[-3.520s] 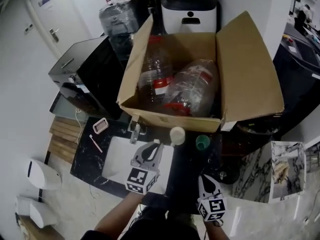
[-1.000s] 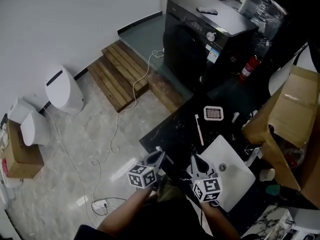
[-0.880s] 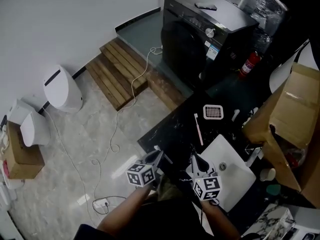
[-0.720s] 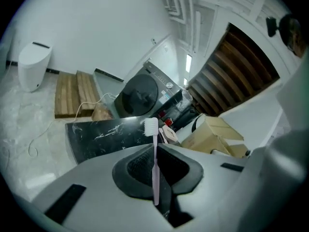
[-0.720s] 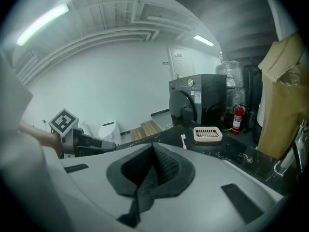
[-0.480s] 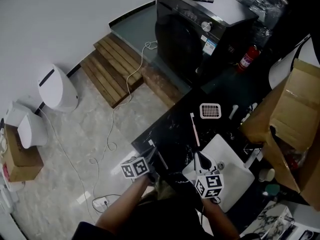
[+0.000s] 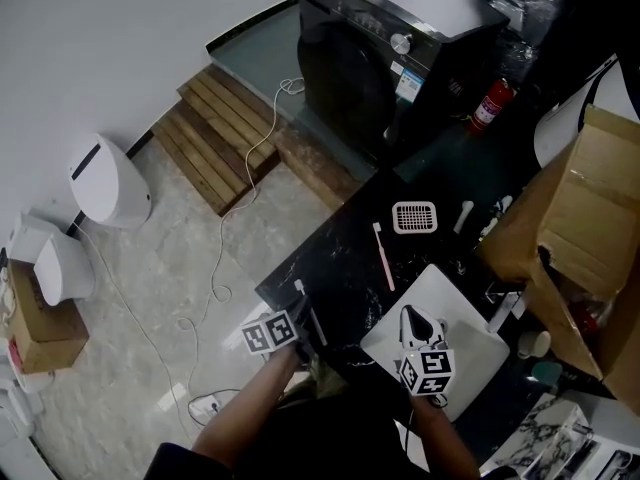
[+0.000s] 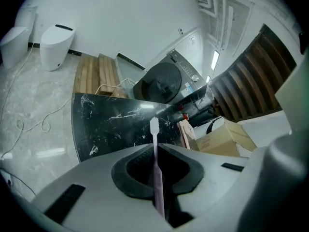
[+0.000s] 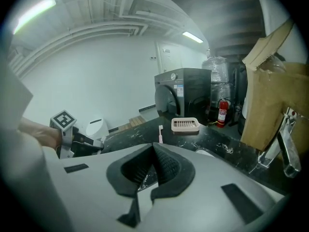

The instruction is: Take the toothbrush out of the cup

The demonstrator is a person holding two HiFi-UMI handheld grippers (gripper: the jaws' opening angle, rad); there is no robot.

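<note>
head view: left tool (image 7: 305, 320) sits at the near edge of the black tabletop (image 7: 340, 268), jaws clamped on the toothbrush (image 7: 301, 293), bristle end poking past the tips. right tool (image 7: 412, 320) hangs over the white sink (image 7: 470, 343), jaws together, nothing in them. second toothbrush (image 7: 382, 255), pink, lies flat on the tabletop, near a slatted dish (image 7: 414, 216). cardboard box (image 7: 590, 218) at right, washing machine (image 7: 380, 48) behind.

left gripper view: pads pinch the pale handle of the toothbrush, which runs straight out between them, head clear of the tabletop. second toothbrush lies further back.

right gripper view: pads touching, empty. slatted dish and second toothbrush ahead on the tabletop, left tool's marker cube at far left.
</note>
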